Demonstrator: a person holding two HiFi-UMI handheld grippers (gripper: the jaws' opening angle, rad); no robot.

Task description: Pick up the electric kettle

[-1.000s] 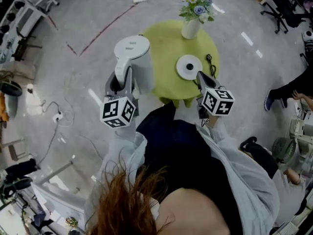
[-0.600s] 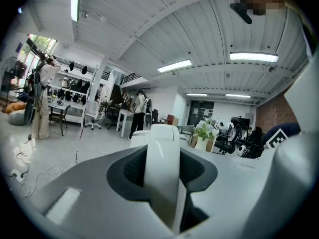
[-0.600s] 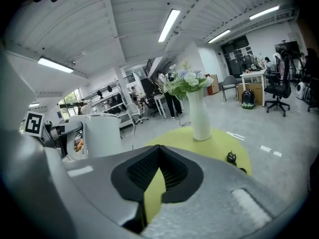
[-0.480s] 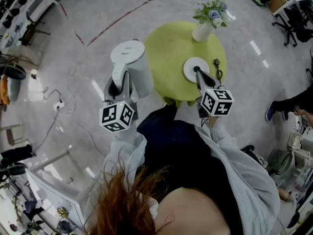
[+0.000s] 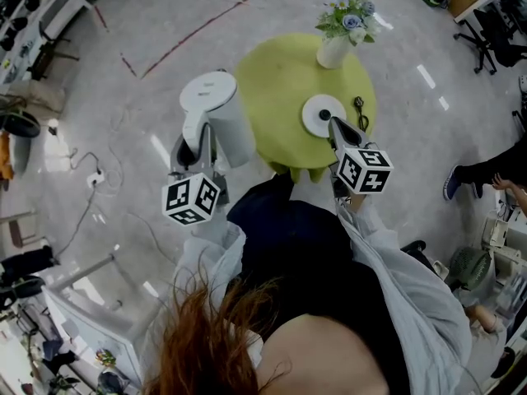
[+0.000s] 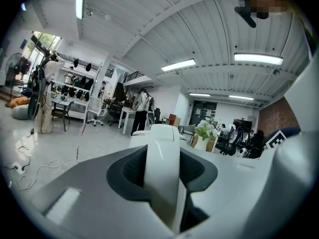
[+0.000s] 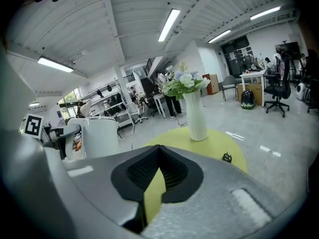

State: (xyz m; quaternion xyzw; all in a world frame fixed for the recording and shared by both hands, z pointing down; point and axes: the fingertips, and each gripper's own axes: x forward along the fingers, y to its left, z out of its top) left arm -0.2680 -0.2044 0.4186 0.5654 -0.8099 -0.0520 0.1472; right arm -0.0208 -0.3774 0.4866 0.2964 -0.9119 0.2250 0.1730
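The white electric kettle hangs in the air left of the round green table, clear of the tabletop. My left gripper is shut on its upright handle, which fills the gap between the jaws in the left gripper view. The kettle's white round base lies on the table's near right side. My right gripper hovers over that base, shut and holding nothing. In the right gripper view the kettle shows at the left.
A white vase of flowers stands at the table's far edge, with a black plug beside the base. Cables trail on the floor at the left. A seated person's legs and office chairs are at the right.
The left gripper and the kettle have drifted a little left, away from the table. The right gripper has stayed over the base.
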